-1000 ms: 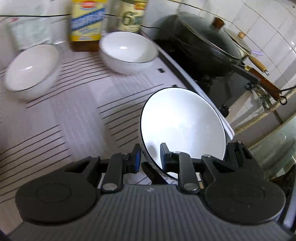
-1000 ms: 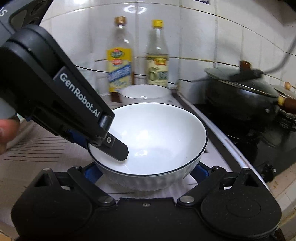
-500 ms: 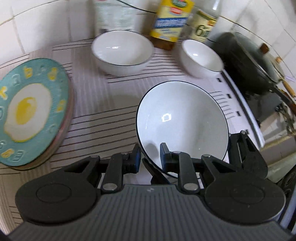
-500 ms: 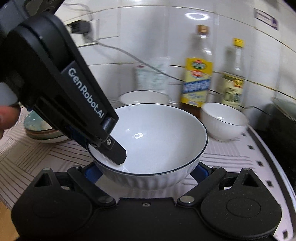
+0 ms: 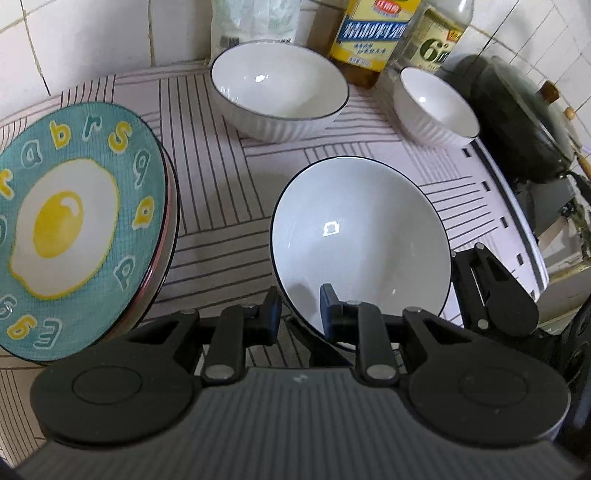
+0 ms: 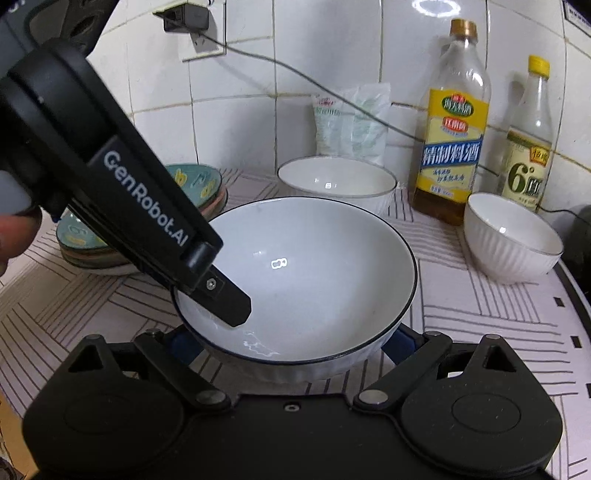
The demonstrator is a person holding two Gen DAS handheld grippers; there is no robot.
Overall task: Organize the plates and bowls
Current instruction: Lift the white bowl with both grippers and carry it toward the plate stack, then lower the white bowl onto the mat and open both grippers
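A white bowl with a dark rim (image 5: 362,236) hangs a little above the striped counter, held by both grippers. My left gripper (image 5: 300,308) is shut on its near rim, one finger inside and one outside. From the right wrist view that inner finger (image 6: 229,302) reaches down into the bowl (image 6: 314,266). My right gripper (image 6: 291,343) is shut on the bowl, spread wide with its blue pads against the ribbed outer wall on both sides. A matching large white bowl (image 5: 277,85) stands at the back. A stack of plates topped by a teal egg plate (image 5: 74,221) lies to the left.
A small white bowl (image 5: 436,107) stands at the back right beside two bottles (image 5: 373,33). A lidded black wok (image 5: 517,122) sits on the stove beyond the counter's right edge. A white bag (image 6: 351,125) leans on the tiled wall under a cable.
Both grippers have carried the bowl left across the counter, away from the stove. The plate stack has come into view on the left, and the back bowl now lies ahead.
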